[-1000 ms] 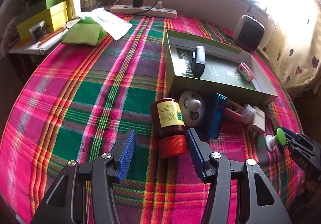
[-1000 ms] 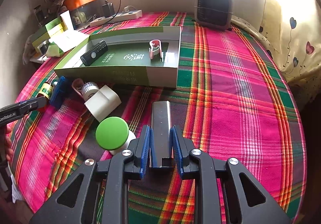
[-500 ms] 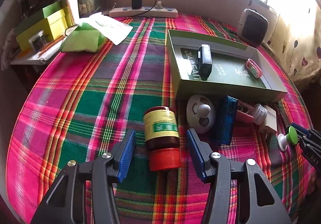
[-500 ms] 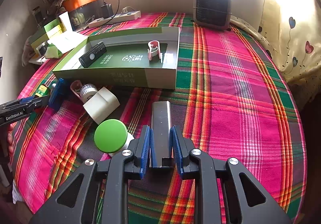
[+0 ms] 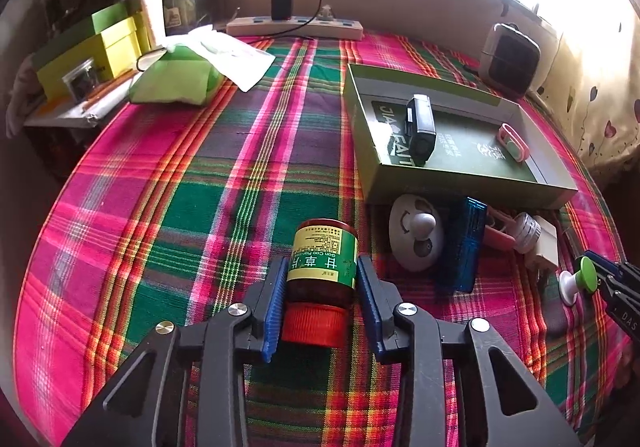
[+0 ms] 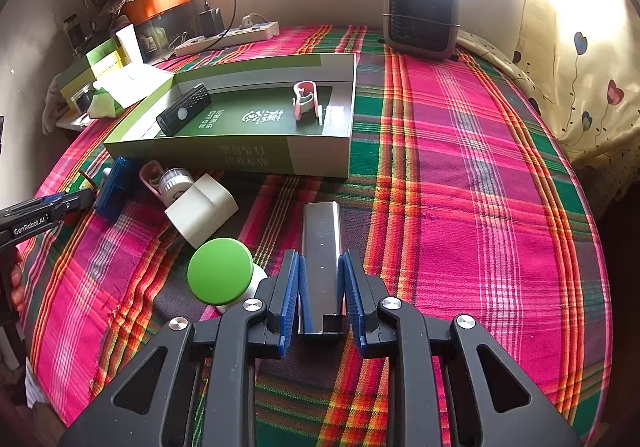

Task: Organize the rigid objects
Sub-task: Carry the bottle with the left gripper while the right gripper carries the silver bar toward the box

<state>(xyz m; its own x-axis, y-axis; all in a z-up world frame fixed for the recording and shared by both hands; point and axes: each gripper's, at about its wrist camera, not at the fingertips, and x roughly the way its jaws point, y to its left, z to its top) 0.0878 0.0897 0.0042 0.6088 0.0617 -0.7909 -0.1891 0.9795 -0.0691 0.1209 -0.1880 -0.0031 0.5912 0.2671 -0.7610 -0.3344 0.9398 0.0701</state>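
Observation:
My left gripper (image 5: 322,267) is shut on a brown pill bottle (image 5: 323,263) with a red cap and green-yellow label, lying on the plaid cloth. My right gripper (image 6: 321,263) is shut on a flat silver metal bar (image 6: 321,243). A shallow green box (image 5: 460,177) (image 6: 224,159) holds a black remote (image 5: 419,129) (image 6: 184,114) and a pink clip (image 5: 513,137) (image 6: 304,99). In front of it lie a white round toy (image 5: 416,237), a blue case (image 5: 462,243) (image 6: 114,187), a white block (image 6: 202,211) and a green-topped knob (image 5: 578,281) (image 6: 222,273).
A small grey heater (image 6: 422,21) stands at the back by the window. A power strip (image 5: 294,27), green and yellow boxes (image 5: 90,47), a green pouch (image 5: 172,81) and papers crowd the back left. A patterned curtain (image 6: 580,79) hangs at the right edge.
My left gripper moved forward around the pill bottle and closed on it. My right gripper stayed shut on the metal bar and barely moved.

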